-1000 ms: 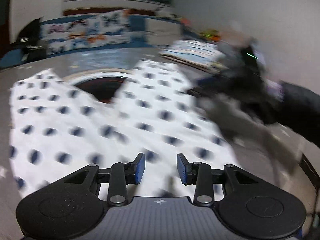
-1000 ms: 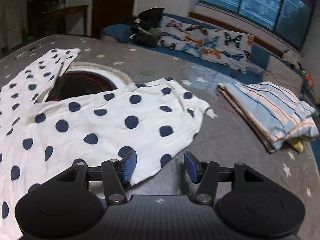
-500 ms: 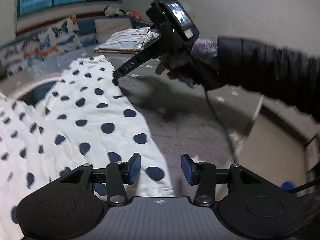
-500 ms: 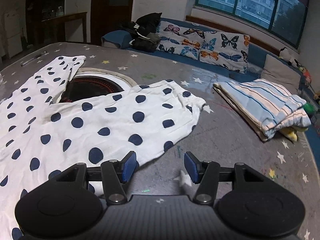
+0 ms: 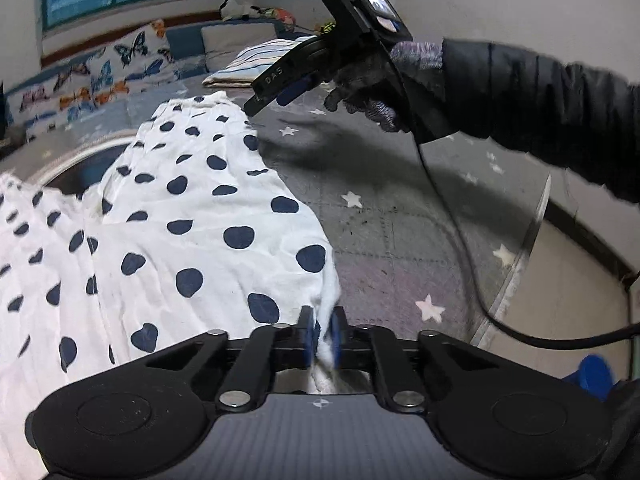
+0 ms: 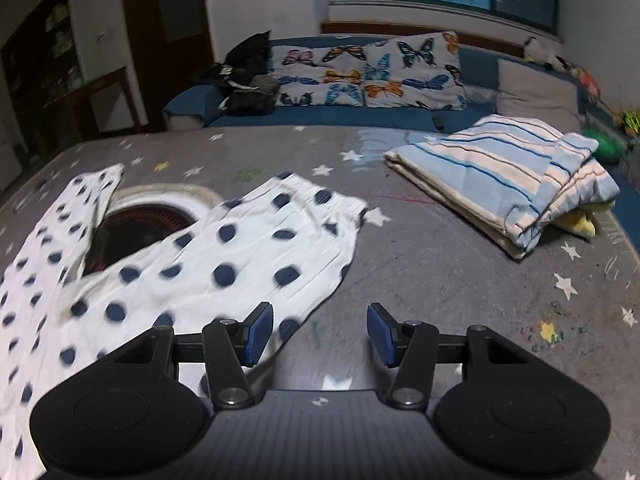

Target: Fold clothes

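Note:
White trousers with navy polka dots (image 5: pixel 188 220) lie spread on the grey star-patterned surface (image 5: pixel 400 208). My left gripper (image 5: pixel 320 334) is shut on the near edge of the trousers, the white cloth bunched between its blue pads. My right gripper (image 6: pixel 318 334) is open and empty, just above the surface beside the trousers' right edge (image 6: pixel 248 264). In the left wrist view the right gripper (image 5: pixel 280 88) hangs over the far end of the trousers, held by a gloved hand.
A folded blue-striped blanket (image 6: pixel 508 184) lies at the right. A round dark inset with a pale rim (image 6: pixel 140 224) shows between the trouser legs. Butterfly cushions (image 6: pixel 372 72) line the sofa behind. The surface's edge (image 5: pixel 528 240) runs at the right.
My left gripper has closed on the trousers' near edge. My right gripper has shifted towards the far end of the trousers and stays open.

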